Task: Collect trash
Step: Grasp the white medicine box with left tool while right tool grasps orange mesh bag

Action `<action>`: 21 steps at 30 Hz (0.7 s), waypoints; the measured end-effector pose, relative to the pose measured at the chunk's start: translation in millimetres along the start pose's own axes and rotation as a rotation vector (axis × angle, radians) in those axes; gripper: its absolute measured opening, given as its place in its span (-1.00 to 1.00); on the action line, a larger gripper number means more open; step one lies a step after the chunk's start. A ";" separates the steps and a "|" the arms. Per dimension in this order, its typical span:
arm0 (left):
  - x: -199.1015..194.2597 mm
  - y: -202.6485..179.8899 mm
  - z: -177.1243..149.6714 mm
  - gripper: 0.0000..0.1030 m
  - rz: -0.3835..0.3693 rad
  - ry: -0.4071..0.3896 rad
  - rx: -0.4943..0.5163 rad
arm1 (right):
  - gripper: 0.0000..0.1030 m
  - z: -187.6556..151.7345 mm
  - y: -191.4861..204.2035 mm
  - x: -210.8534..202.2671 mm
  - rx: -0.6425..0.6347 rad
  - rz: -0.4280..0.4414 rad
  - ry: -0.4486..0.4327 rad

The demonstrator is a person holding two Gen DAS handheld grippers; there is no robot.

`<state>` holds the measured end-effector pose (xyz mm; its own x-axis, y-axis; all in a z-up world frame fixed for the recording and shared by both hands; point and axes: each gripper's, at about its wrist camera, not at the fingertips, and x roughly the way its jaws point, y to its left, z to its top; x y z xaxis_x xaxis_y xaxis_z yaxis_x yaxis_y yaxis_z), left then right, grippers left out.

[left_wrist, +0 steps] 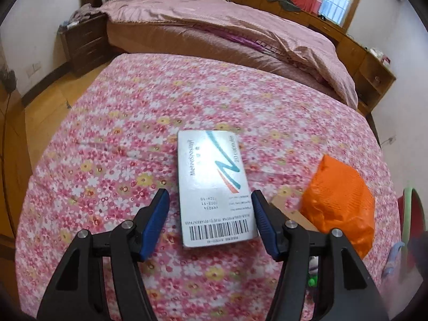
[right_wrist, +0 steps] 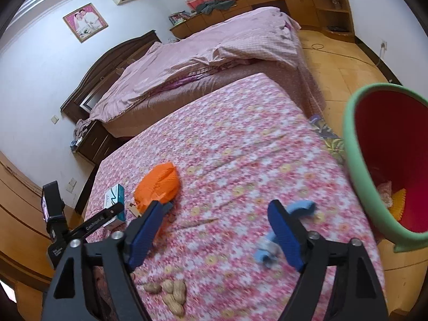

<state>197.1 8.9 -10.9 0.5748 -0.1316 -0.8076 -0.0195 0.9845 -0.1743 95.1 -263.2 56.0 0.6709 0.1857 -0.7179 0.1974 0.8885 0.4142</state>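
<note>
A silver medicine box (left_wrist: 214, 184) with a barcode lies on the floral sheet (left_wrist: 120, 133). My left gripper (left_wrist: 210, 196) is open, its blue pads either side of the box's near half, not touching. An orange crumpled bag (left_wrist: 338, 203) lies to its right. In the right wrist view the box (right_wrist: 115, 203) and the orange bag (right_wrist: 157, 184) lie at the left, and my right gripper (right_wrist: 216, 208) is open and empty over the sheet. A blue crumpled scrap (right_wrist: 301, 208) lies by its right finger. Several peanuts (right_wrist: 171, 293) lie near the front. A red bin with a green rim (right_wrist: 358, 165) stands at the right.
A second bed with a pink quilt (right_wrist: 214, 50) lies beyond. Wooden cabinets (right_wrist: 307, 0) line the far wall, a dark nightstand (left_wrist: 83, 42) stands at the left. The left gripper's body (right_wrist: 58, 227) shows at the far left of the right wrist view. A small cardboard piece (left_wrist: 289, 208) lies by the orange bag.
</note>
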 end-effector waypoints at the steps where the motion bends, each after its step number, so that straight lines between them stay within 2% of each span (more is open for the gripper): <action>1: -1.0 1.4 0.3 0.23 -0.003 -0.005 0.001 | 0.63 1.0 3.0 3.4 -0.003 0.002 0.000; 7: 0.6 12.0 -0.6 0.22 -0.031 -0.050 -0.021 | 0.64 8.9 31.5 35.3 -0.048 0.023 0.042; 16: -4.3 22.9 -5.3 0.22 -0.095 -0.098 -0.055 | 0.64 4.2 68.6 86.6 -0.137 -0.011 0.117; 17: -4.5 23.3 -5.7 0.22 -0.096 -0.098 -0.053 | 0.61 2.6 69.8 91.7 -0.129 -0.010 0.126; 18: -4.3 23.2 -6.1 0.22 -0.091 -0.098 -0.050 | 0.45 1.8 70.5 95.4 -0.123 -0.011 0.133; 21: -7.3 25.6 -8.2 0.17 -0.078 -0.100 -0.030 | 0.22 -1.8 73.3 105.7 -0.115 -0.020 0.156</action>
<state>185.7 34.1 -14.0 0.6542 -0.1938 -0.7311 0.0045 0.9676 -0.2525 179.2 -177.7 9.5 0.5468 0.2222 -0.8073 0.1206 0.9332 0.3385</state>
